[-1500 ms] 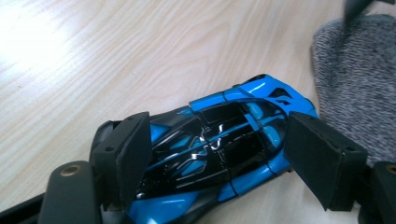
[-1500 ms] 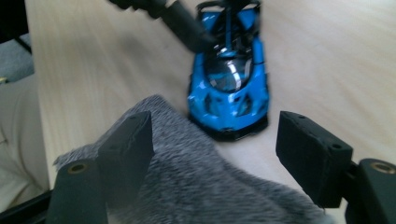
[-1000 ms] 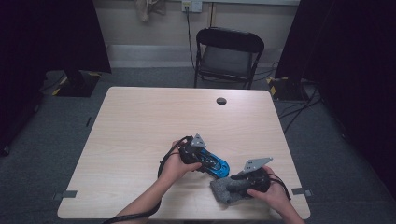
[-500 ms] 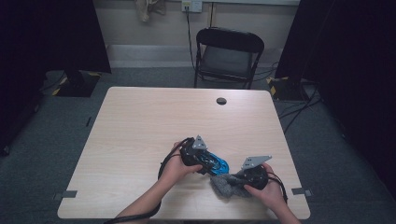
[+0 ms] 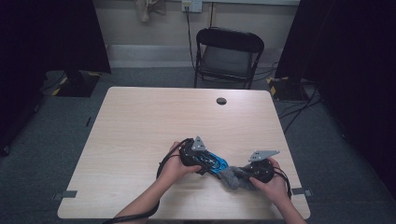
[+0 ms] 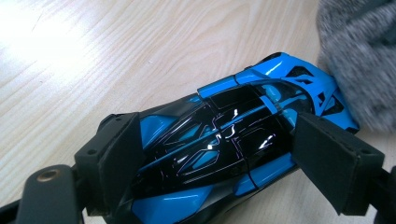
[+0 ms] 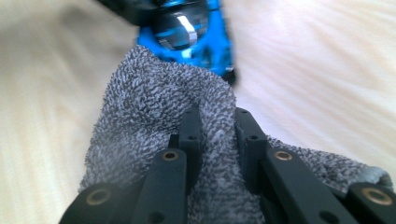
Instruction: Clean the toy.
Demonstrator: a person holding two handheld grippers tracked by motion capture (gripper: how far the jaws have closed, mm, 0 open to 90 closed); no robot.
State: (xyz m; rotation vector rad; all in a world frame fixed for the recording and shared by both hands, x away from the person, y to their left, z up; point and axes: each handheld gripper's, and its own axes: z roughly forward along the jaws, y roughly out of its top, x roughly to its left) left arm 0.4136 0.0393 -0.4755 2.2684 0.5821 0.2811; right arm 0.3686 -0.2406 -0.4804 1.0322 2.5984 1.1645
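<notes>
A blue and black toy car (image 5: 216, 163) lies on the wooden table (image 5: 154, 121), near its front edge. My left gripper (image 5: 211, 165) straddles it; in the left gripper view the pads sit against both flanks of the car (image 6: 224, 135), and the jaws have just been opening a little wider around it. A crumpled grey cloth (image 5: 232, 178) lies against the car's right end. My right gripper (image 5: 243, 175) has just been closing and is now shut on a fold of the cloth (image 7: 154, 116), with the car (image 7: 189, 32) right beyond it.
A small black round disc (image 5: 221, 101) sits at the table's far edge. A black folding chair (image 5: 229, 51) stands behind the table. Cables run over the floor at the right. The person's forearms come in from the bottom.
The right gripper has pinched the grey cloth and shifted it slightly up toward the car's end. The left hand has stayed on the car.
</notes>
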